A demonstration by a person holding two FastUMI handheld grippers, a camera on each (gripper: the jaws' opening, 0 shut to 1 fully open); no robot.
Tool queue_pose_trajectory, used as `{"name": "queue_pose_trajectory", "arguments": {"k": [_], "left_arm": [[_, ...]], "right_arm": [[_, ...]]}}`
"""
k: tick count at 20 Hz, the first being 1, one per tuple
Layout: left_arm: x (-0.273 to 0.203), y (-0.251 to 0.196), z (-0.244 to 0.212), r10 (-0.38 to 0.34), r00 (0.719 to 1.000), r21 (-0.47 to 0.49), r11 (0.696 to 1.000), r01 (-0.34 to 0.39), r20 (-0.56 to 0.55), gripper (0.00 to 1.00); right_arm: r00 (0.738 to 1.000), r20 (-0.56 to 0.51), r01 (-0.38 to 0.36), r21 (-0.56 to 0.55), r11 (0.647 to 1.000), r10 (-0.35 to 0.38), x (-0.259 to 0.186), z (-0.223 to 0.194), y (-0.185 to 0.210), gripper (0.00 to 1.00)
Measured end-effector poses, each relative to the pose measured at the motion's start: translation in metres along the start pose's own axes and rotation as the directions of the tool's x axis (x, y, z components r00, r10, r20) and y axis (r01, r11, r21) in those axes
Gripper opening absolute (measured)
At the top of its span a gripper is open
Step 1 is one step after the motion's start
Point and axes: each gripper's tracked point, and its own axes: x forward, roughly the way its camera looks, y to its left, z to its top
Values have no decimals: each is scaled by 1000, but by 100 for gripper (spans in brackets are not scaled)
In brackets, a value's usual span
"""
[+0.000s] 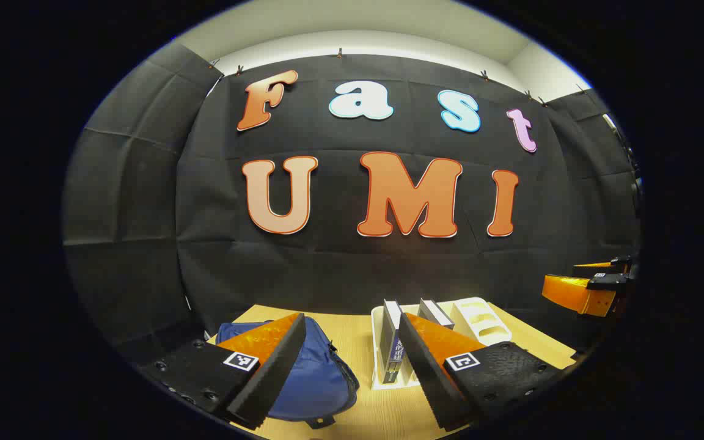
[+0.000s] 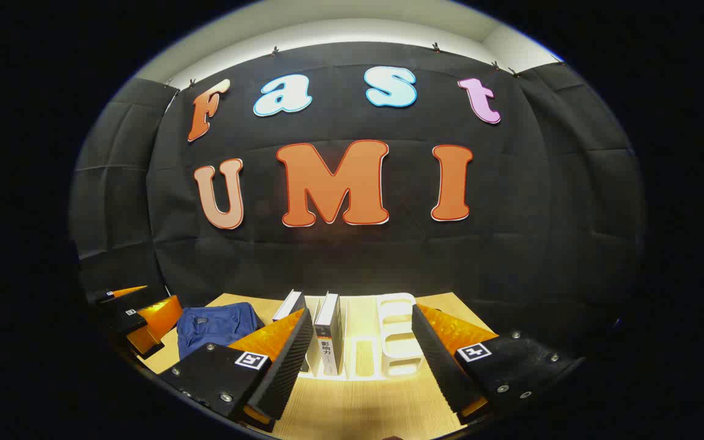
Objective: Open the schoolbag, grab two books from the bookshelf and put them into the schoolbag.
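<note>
- We hold the left tool (image 1: 347,373) above the near edge of the pale wooden counter (image 1: 358,333), its two fingers spread wide with nothing between them.
- In the left gripper view, the soft blue fabric schoolbag (image 1: 312,379) lies on the counter behind the left-hand finger (image 1: 266,379); the finger covers part of it, and we cannot tell whether its opening is undone.
- Just to the right of the bag stands the white slotted plastic bookshelf (image 1: 480,321), with two upright books in it: a dark-spined book (image 1: 390,342) at its near end and a grey-edged book (image 1: 436,313) behind the right-hand finger (image 1: 425,366).
- The bag and the bookshelf sit near each other on the counter but apart, with a strip of bare wood between them.
- We hold the right tool (image 2: 361,366) above the counter (image 2: 364,409) too, facing the bookshelf (image 2: 398,336); its fingers are also spread, gripping nothing.
- In the right gripper view, a white-spined book (image 2: 329,339) stands upright in a slot between the two fingers, untouched, and a second book (image 2: 289,304) leans slightly just to its left, behind the left-hand finger (image 2: 282,366).
- The schoolbag (image 2: 214,327) lies farther left in that view, and beyond it, at the edge, we see the left tool (image 2: 141,315).
- At the right edge of the left gripper view, the right tool (image 1: 590,287) hovers over the counter's far end.
</note>
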Motion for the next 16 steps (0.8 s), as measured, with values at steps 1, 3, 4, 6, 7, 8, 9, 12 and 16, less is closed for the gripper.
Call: {"name": "queue_pose_trajectory", "arguments": {"k": [1,3,4,6,7,8,9,12,16], "left_arm": [[0,-2,1,-3,1000,7,1000,3,4,95],[1,-3,-2,-6,1000,16,1000,6,2,95],[2,-4,-3,-7,1000,15,1000,7,-1,95],[3,-5,-6,-13,1000,4,1000,13,-5,95],[2,-5,-6,-15,1000,-2,1000,15,-4,95],[2,-4,-6,-13,1000,-8,1000,13,-3,95],[3,-1,-9,-4,1000,-8,1000,4,-4,95],[2,10,-8,38,999,21,999,-38,4,95],[3,10,-12,38,999,12,999,-38,-5,95]], "right_arm": [[1000,-1,0,-1,1000,0,0,0,-1,96],[1000,-4,-4,7,1000,4,0,0,1,96],[1000,-5,-7,11,1000,7,0,0,2,96],[1000,-3,-3,5,1000,4,0,0,1,96],[1000,-3,-3,1,1000,3,1,-1,2,100],[1000,-4,-3,2,1000,3,0,-1,2,96],[1000,-6,-4,3,1000,4,0,-1,2,96],[1000,-11,-4,7,1000,5,0,-3,1,96],[1000,-9,2,-11,1000,-2,1,-2,1,96]]}}
